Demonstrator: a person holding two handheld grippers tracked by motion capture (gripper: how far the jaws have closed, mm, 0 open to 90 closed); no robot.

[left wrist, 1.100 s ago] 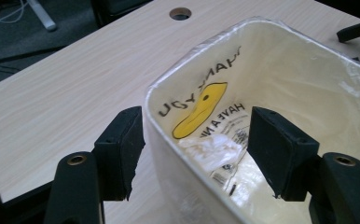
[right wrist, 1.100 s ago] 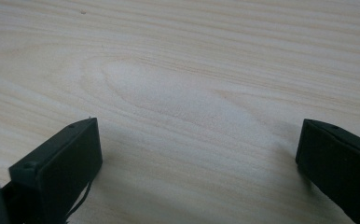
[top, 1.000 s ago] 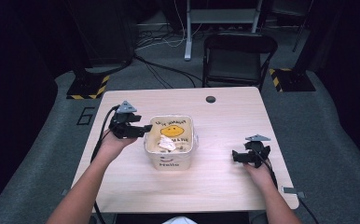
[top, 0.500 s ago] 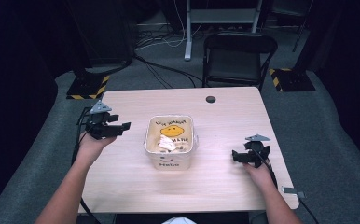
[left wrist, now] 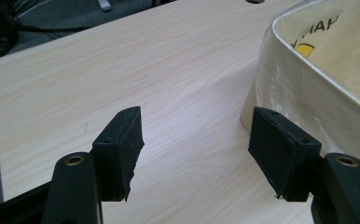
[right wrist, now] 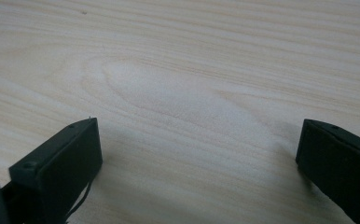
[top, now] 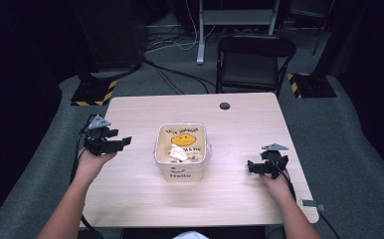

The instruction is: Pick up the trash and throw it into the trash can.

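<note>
— Where do we have the grippers?

— Our left gripper (top: 123,142) sits near the table's (top: 240,124) left edge, jaws wide apart and empty, pointing at the tub (top: 181,172). Our right gripper (top: 250,167) is low over the wood, also wide open, holding nothing.

— And the tub?

— Mid-table between them, apart from both, with white crumpled stuff (top: 178,153) inside. In the left gripper view its wall (left wrist: 304,88) stands just beside one jaw.
</note>
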